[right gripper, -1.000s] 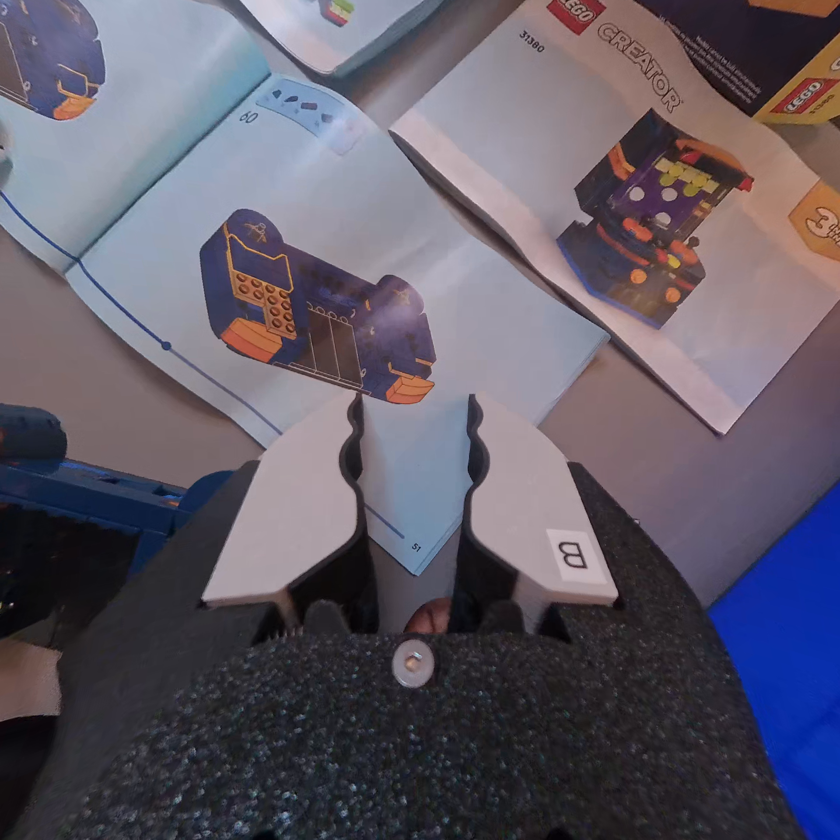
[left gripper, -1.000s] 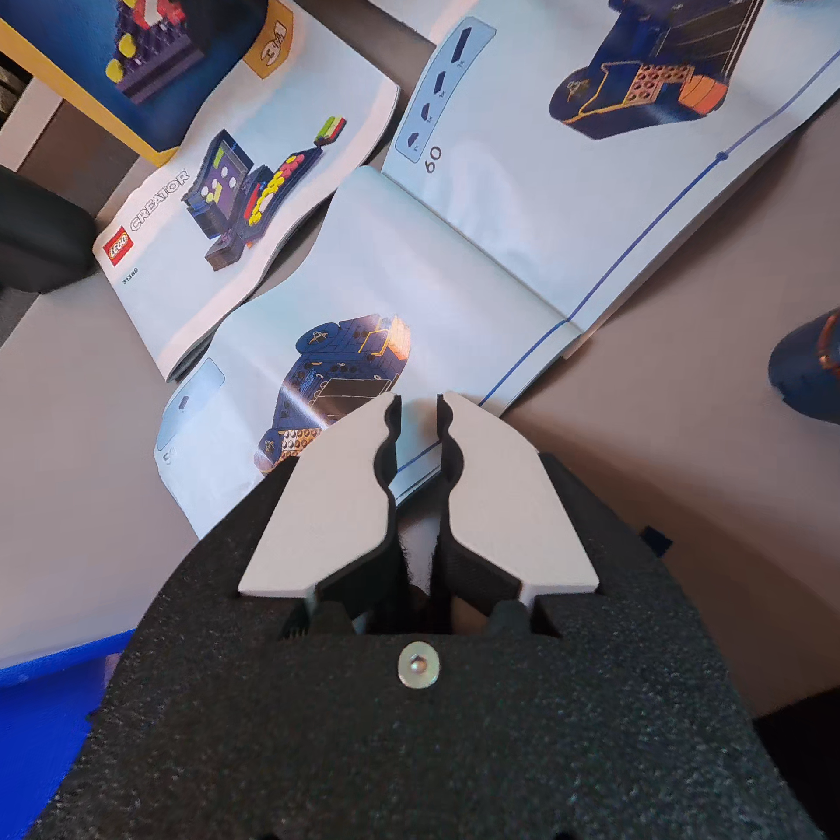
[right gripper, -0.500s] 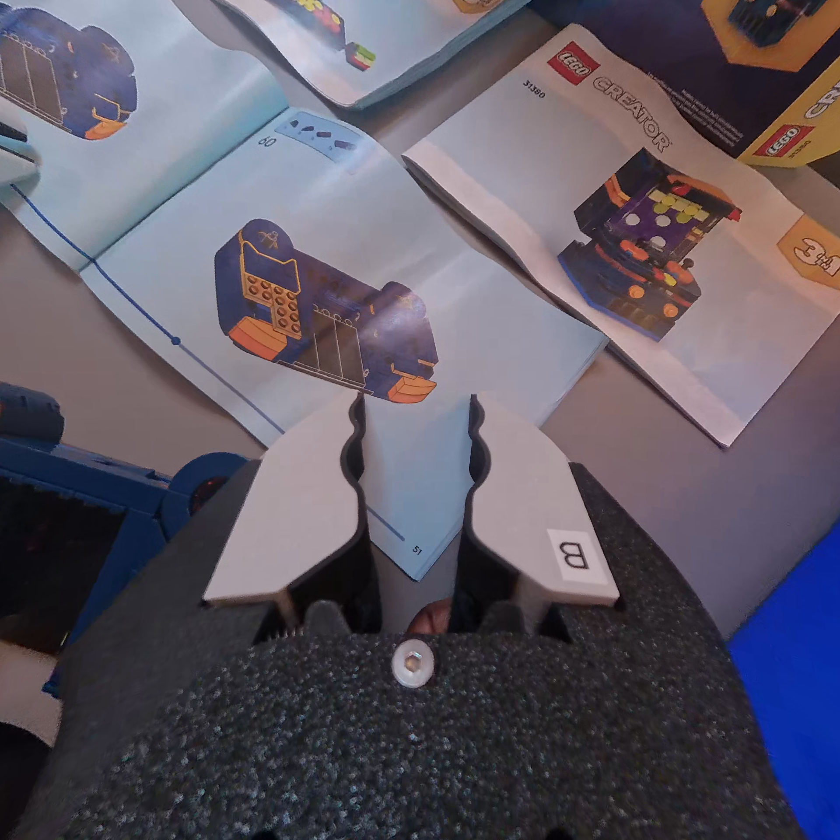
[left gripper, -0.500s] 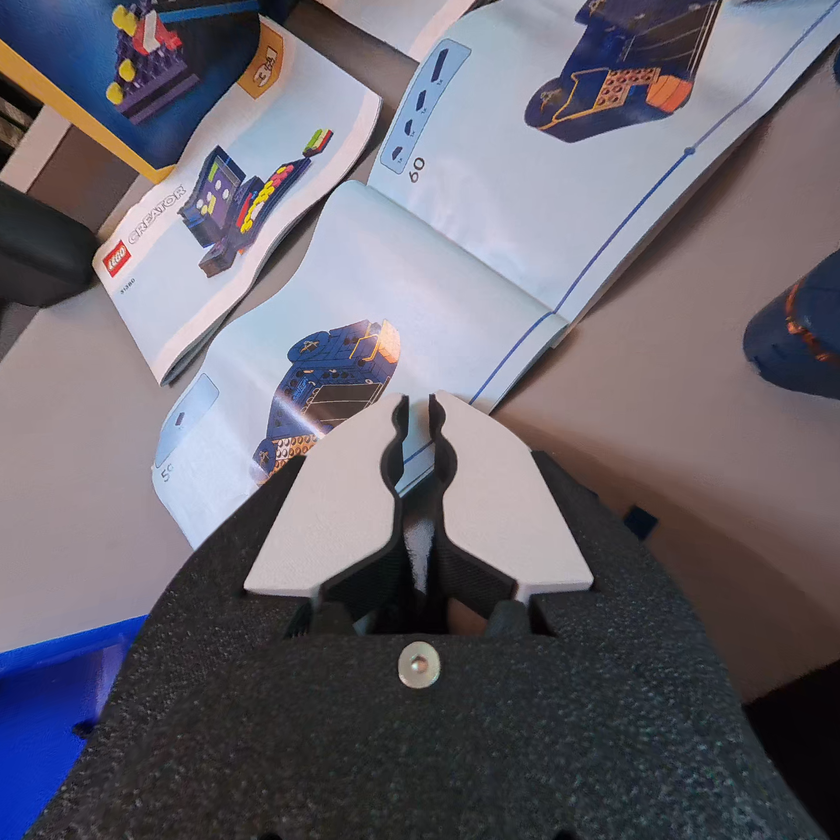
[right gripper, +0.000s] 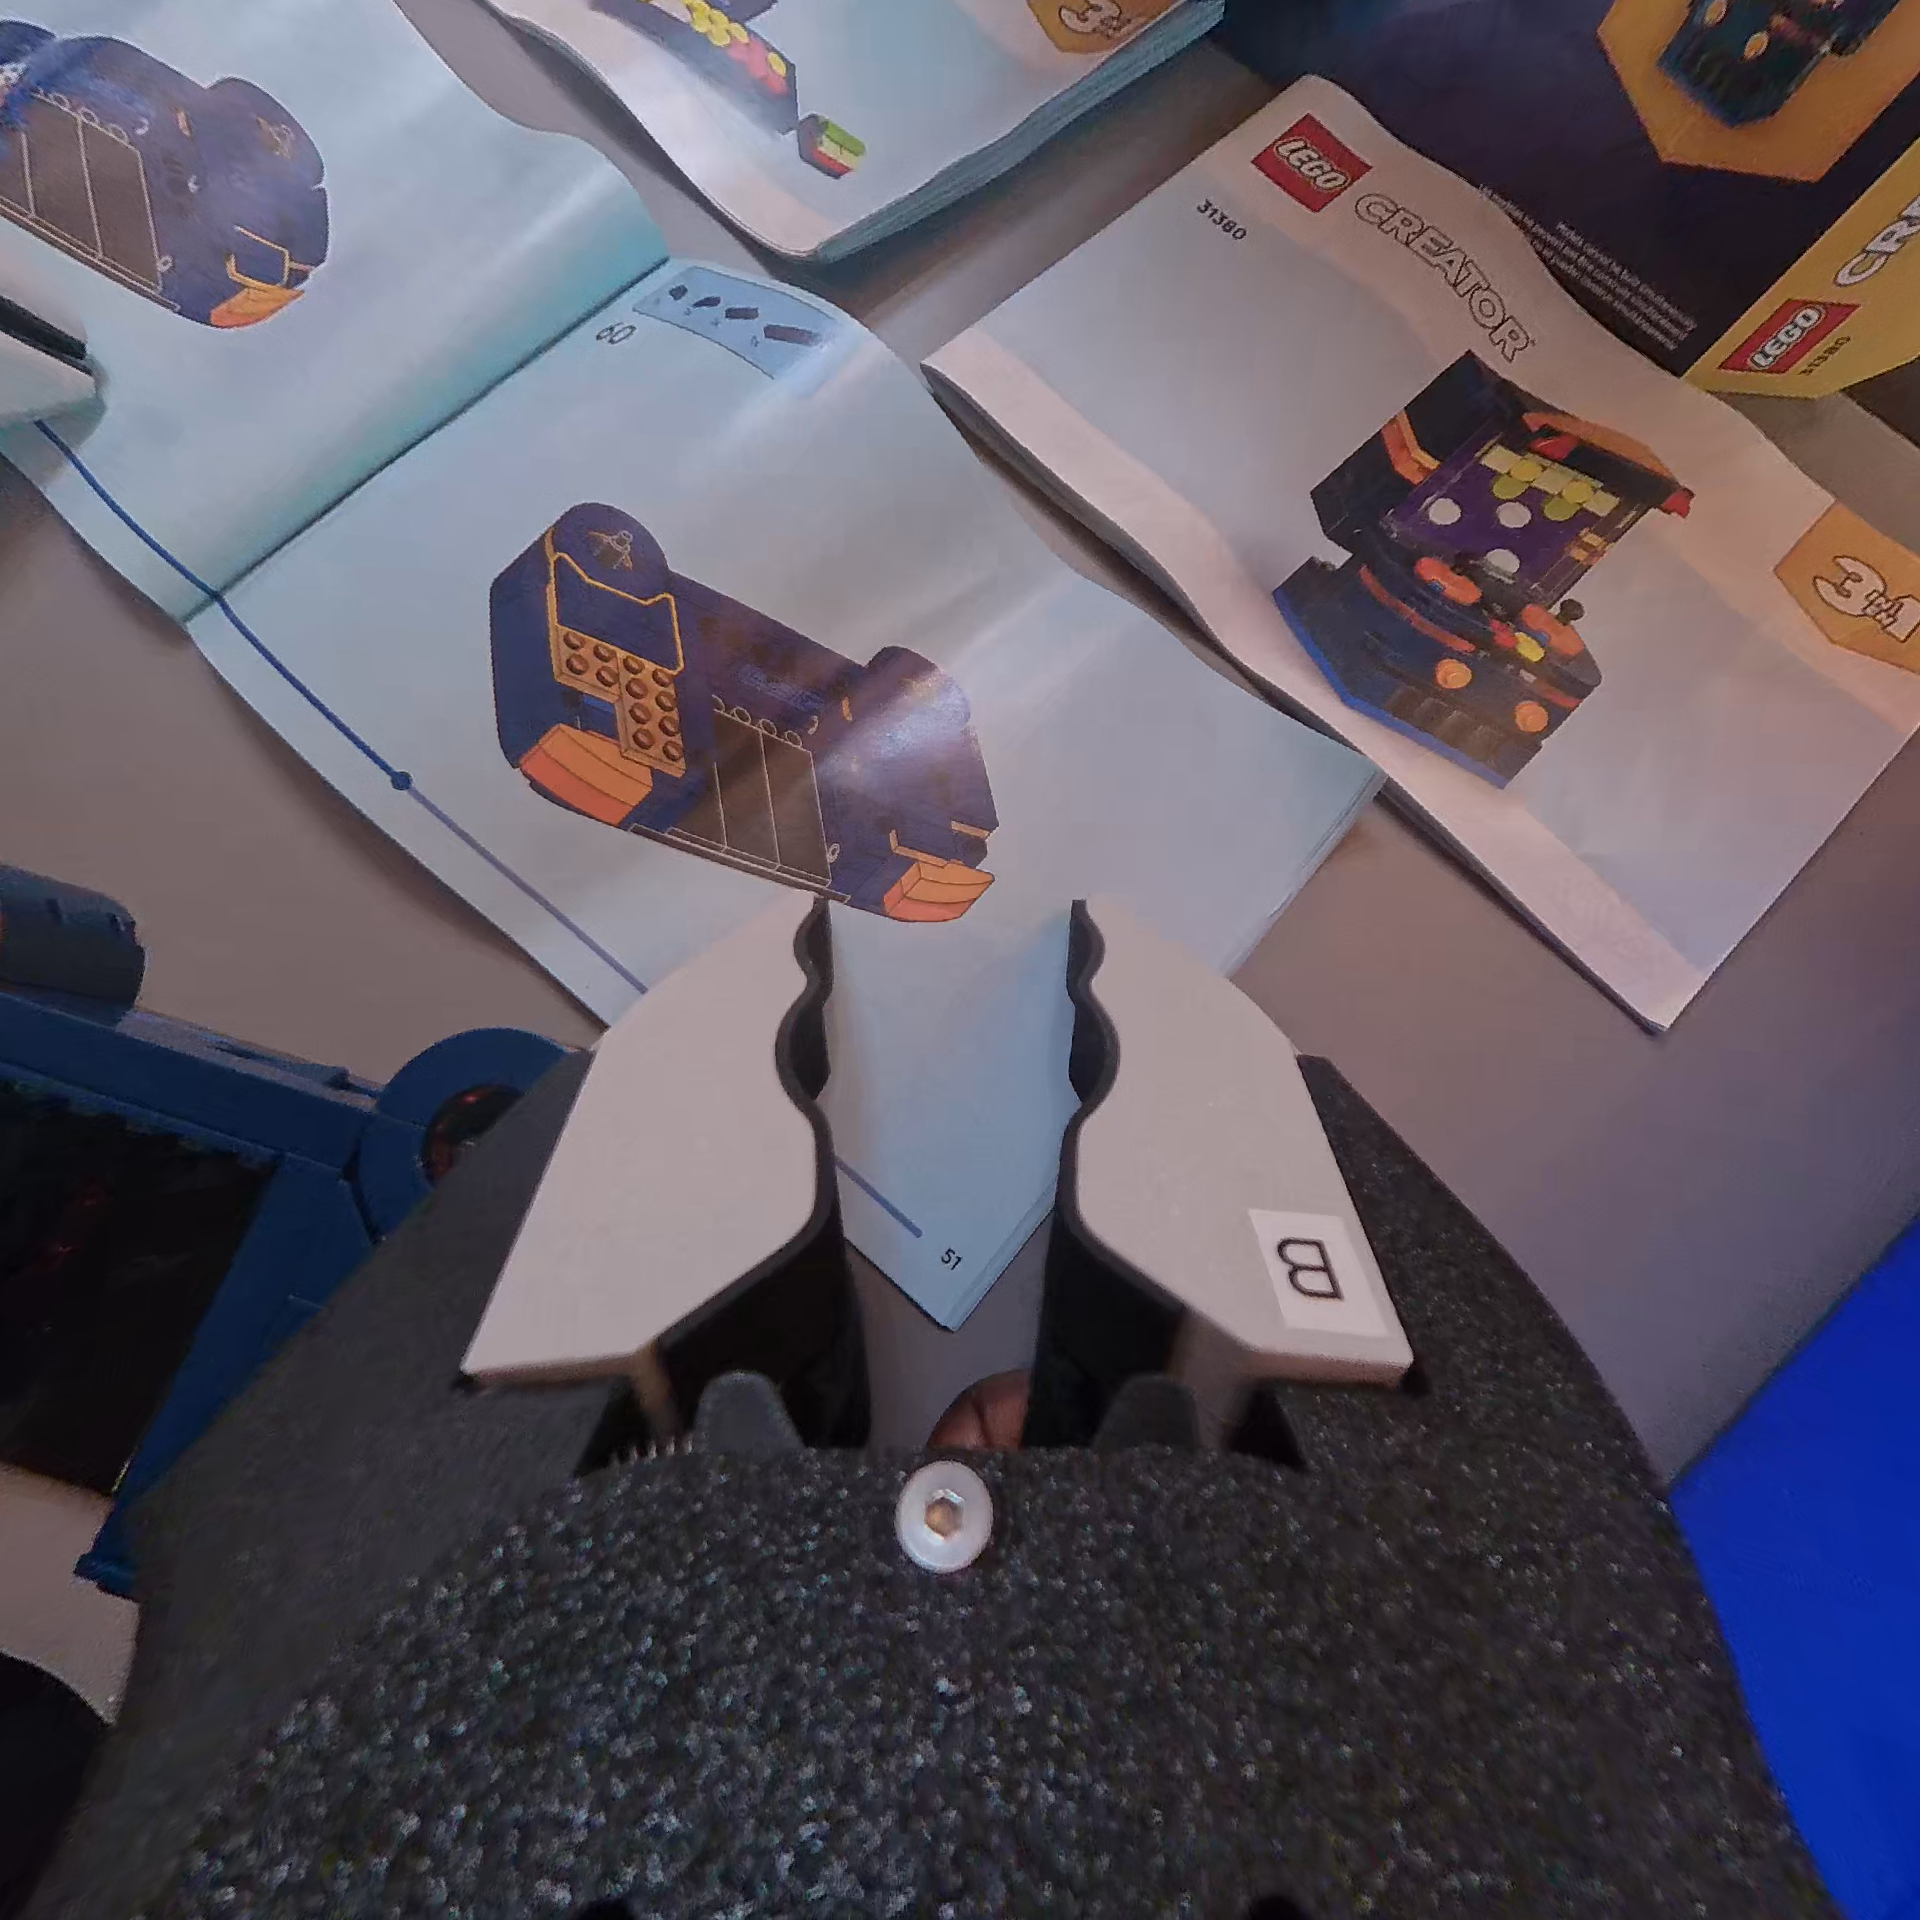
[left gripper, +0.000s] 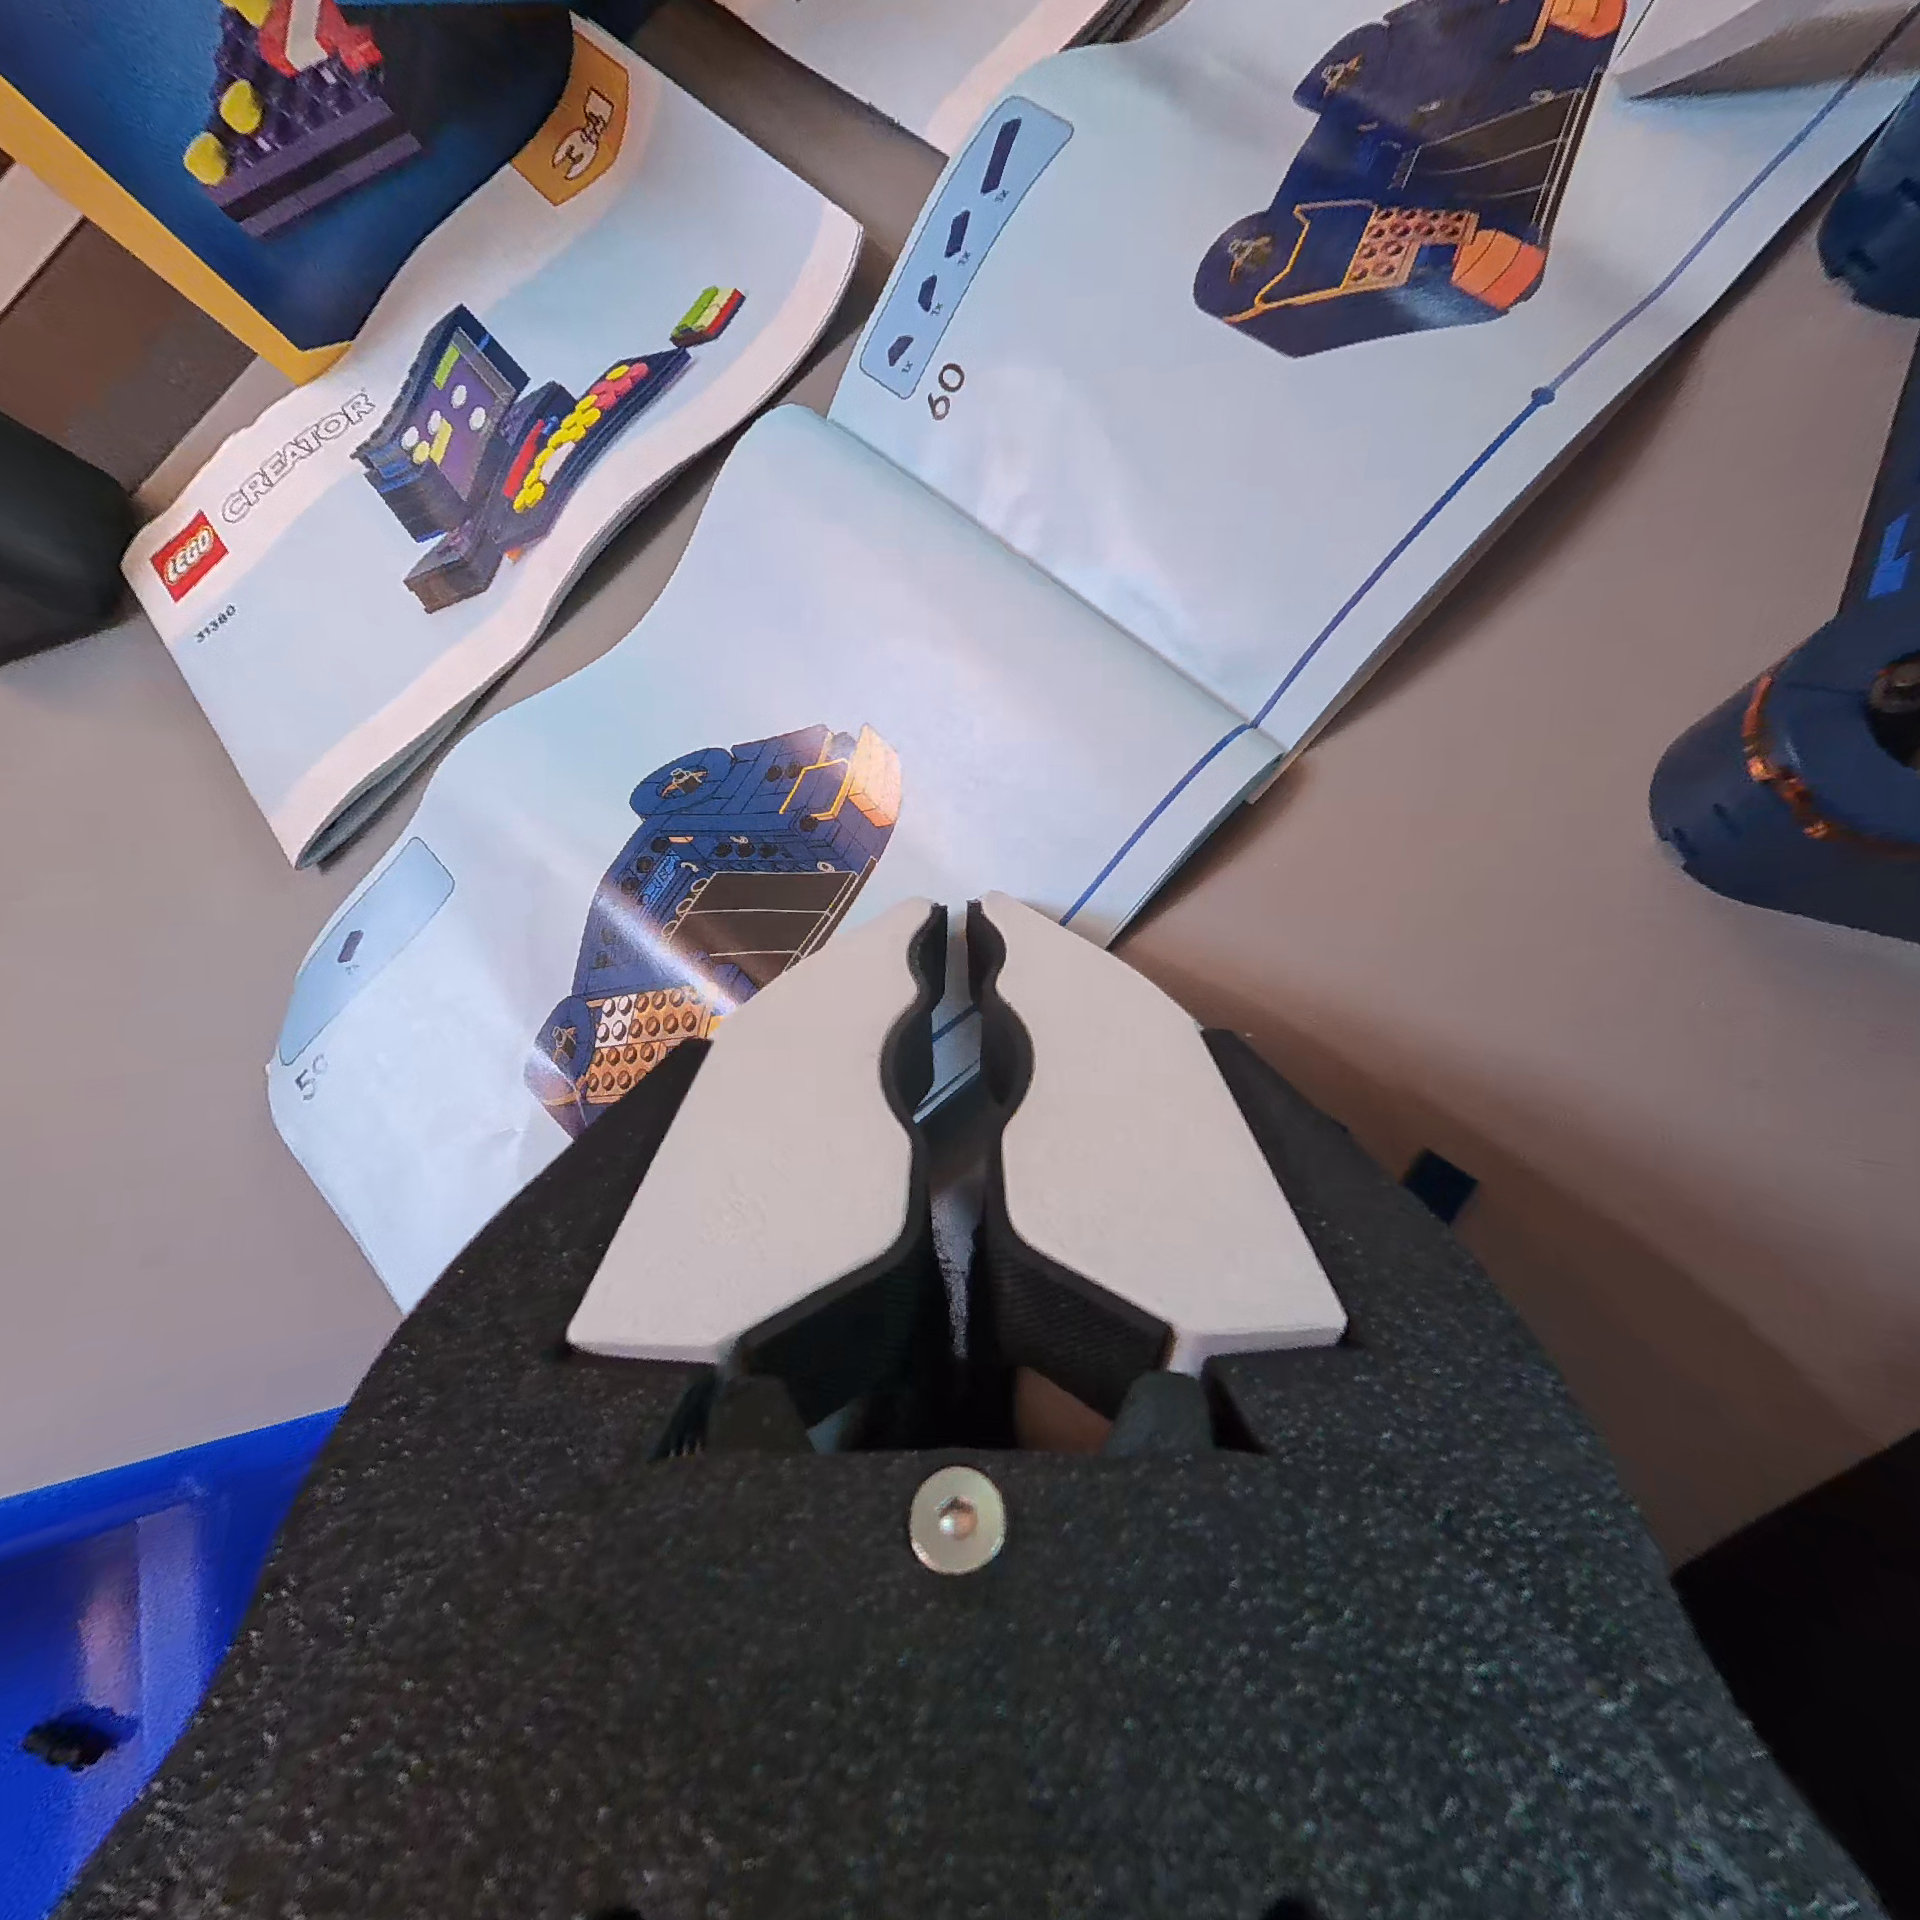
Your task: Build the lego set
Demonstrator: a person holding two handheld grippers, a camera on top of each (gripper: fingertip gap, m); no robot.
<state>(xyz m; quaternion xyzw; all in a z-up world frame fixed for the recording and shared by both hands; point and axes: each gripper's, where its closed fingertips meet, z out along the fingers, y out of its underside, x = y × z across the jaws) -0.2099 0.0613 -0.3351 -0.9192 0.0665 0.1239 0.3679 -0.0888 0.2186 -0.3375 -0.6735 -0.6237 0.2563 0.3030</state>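
Note:
The open instruction booklet (left gripper: 987,582) lies on the grey table and also shows in the right wrist view (right gripper: 831,468). My left gripper (left gripper: 956,914) hovers over the booklet's lower page; its jaws are all but touching and hold nothing. A dark blue lego model (left gripper: 1808,790) with orange trim sits to its right, apart from it. My right gripper (right gripper: 945,914) is open and empty above the booklet's corner. The same model (right gripper: 208,1143) lies at its lower left, partly hidden behind the gripper body.
A closed booklet (left gripper: 416,520) and the set's box (left gripper: 208,156) lie at the far left. In the right wrist view, a second closed booklet (right gripper: 1455,623) and the box (right gripper: 1714,156) are at the right. Blue trays sit at the near edges (left gripper: 104,1610) (right gripper: 1818,1507). My right fingertips sit around 20 cm from my left ones.
My left gripper's jaws have closed from a small gap to almost touching, and the model has come further into its view. The right gripper has shifted slightly and stays open.

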